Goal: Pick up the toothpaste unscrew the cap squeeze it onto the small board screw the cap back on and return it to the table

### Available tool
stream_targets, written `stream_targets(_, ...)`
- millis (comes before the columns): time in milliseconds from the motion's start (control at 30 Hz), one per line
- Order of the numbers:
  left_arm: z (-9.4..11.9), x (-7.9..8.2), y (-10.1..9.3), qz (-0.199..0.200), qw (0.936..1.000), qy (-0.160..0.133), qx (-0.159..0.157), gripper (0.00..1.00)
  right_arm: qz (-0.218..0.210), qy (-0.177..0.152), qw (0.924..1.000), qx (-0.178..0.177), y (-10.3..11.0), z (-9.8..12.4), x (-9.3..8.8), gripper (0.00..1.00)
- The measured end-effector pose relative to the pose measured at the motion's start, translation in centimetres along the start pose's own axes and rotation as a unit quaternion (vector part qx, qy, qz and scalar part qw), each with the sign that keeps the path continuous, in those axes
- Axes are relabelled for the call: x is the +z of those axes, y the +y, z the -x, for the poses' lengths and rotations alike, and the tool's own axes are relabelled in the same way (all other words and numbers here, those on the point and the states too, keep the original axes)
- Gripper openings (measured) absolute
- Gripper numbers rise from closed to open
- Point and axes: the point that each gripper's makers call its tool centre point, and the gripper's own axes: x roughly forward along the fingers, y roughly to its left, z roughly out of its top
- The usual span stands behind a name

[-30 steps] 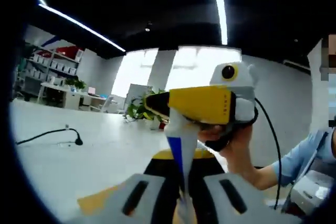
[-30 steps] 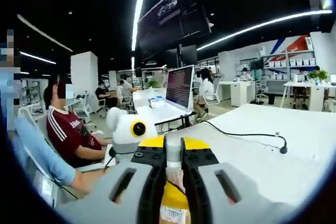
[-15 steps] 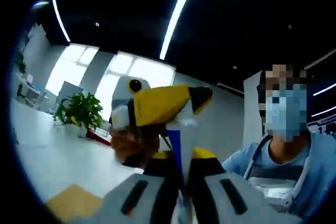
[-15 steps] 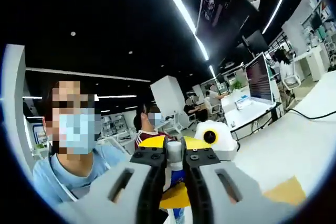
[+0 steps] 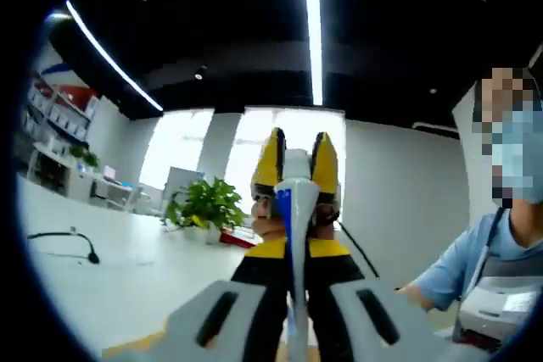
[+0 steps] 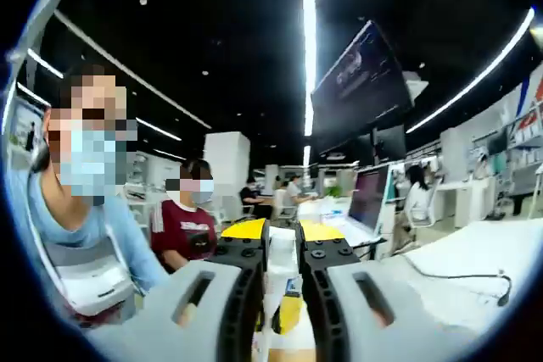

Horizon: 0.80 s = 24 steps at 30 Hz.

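A white and blue toothpaste tube [image 5: 292, 226] stands upright between the jaws of my left gripper [image 5: 294, 270], which is shut on its body. The tube's white cap [image 5: 295, 163] sits between the yellow jaw tips of my right gripper [image 5: 296, 161], which meets it end-on from the far side. In the right gripper view my right gripper [image 6: 281, 245] is shut on that white cap [image 6: 281, 252], and the yellow of the left gripper [image 6: 290, 309] shows below it. A sliver of the tan small board [image 5: 134, 346] lies at the lower left.
A white table [image 5: 127, 273] carries a black cable [image 5: 66, 243], with a potted plant [image 5: 204, 205] behind it. A person in a light blue shirt [image 5: 462, 264] is close by on the right. The right gripper view has seated people [image 6: 182, 231] and a monitor [image 6: 369, 201].
Both views have swung and rolled with the hands. The right gripper lay crosswise over the tube's top; now it faces the left view end-on, jaws either side of the cap.
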Motion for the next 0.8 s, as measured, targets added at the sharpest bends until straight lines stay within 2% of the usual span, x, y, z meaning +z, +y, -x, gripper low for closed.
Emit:
stream_targets(33, 0.1, 0.2, 1.4, -0.015, 0.9989, -0.006, 0.043, 0.04, -0.002, -0.012, 0.9997, -0.022, -0.8, 0.1, 0.5, 0.33)
stream_targets(67, 0.4, 0.2, 2.7, -0.024, 0.9963, -0.005, 0.082, 0.04, -0.008, -0.022, 0.9984, -0.052, -1.7, 0.3, 0.9, 0.39)
stream_targets(100, 0.7, 0.2, 3.8, -0.041, 0.9924, 0.001, 0.116, 0.04, -0.007, -0.022, 0.9963, -0.083, -2.8, 0.7, 1.0, 0.43)
stream_targets(133, 0.9, 0.2, 4.4, -0.054, 0.9892, 0.003, 0.136, 0.04, -0.006, -0.017, 0.9924, -0.122, -3.9, 1.1, 1.0, 0.44)
stream_targets(200, 1.7, 0.2, 6.4, -0.085, 0.9758, 0.015, 0.201, 0.04, -0.002, -0.014, 0.9797, -0.2, -6.2, 2.3, 1.0, 0.42)
stream_targets(267, 2.3, 0.2, 7.7, -0.103, 0.9628, 0.021, 0.249, 0.04, 0.002, -0.006, 0.9673, -0.254, -7.5, 3.3, 0.7, 0.34)
stream_targets(333, 2.8, 0.0, 8.8, -0.117, 0.9495, 0.028, 0.29, 0.04, -0.005, -0.001, 0.9629, -0.27, -7.7, 3.4, 0.3, 0.25)
stream_targets(367, 3.0, -0.1, 9.1, -0.124, 0.9437, 0.032, 0.305, 0.04, -0.007, 0.001, 0.9631, -0.269, -7.7, 3.0, 0.1, 0.25)
stream_targets(400, 3.0, -0.3, 9.4, -0.129, 0.9398, 0.037, 0.314, 0.04, -0.006, 0.008, 0.9636, -0.267, -7.3, 2.6, -0.2, 0.25)
stream_targets(533, 2.4, -0.9, 9.3, -0.134, 0.9377, 0.045, 0.317, 0.04, 0.007, 0.067, 0.9654, -0.252, -6.1, 0.8, -2.6, 0.25)
stream_targets(600, 2.3, -1.2, 9.1, -0.138, 0.9358, 0.049, 0.321, 0.04, 0.018, 0.094, 0.9629, -0.252, -5.7, 0.0, -4.0, 0.25)
stream_targets(667, 2.1, -1.4, 8.8, -0.152, 0.9333, 0.055, 0.32, 0.04, 0.021, 0.113, 0.9544, -0.276, -6.0, 0.0, -5.3, 0.25)
stream_targets(700, 2.0, -1.5, 8.7, -0.158, 0.9323, 0.057, 0.32, 0.04, 0.022, 0.112, 0.9534, -0.279, -6.1, -0.1, -5.5, 0.25)
stream_targets(767, 1.8, -1.7, 8.3, -0.167, 0.9313, 0.061, 0.318, 0.04, 0.014, 0.121, 0.9523, -0.28, -6.2, 0.0, -6.1, 0.15)
stream_targets(800, 1.8, -1.8, 8.3, -0.169, 0.9298, 0.067, 0.32, 0.04, -0.016, 0.112, 0.954, -0.278, -5.9, -0.2, -6.2, 0.13)
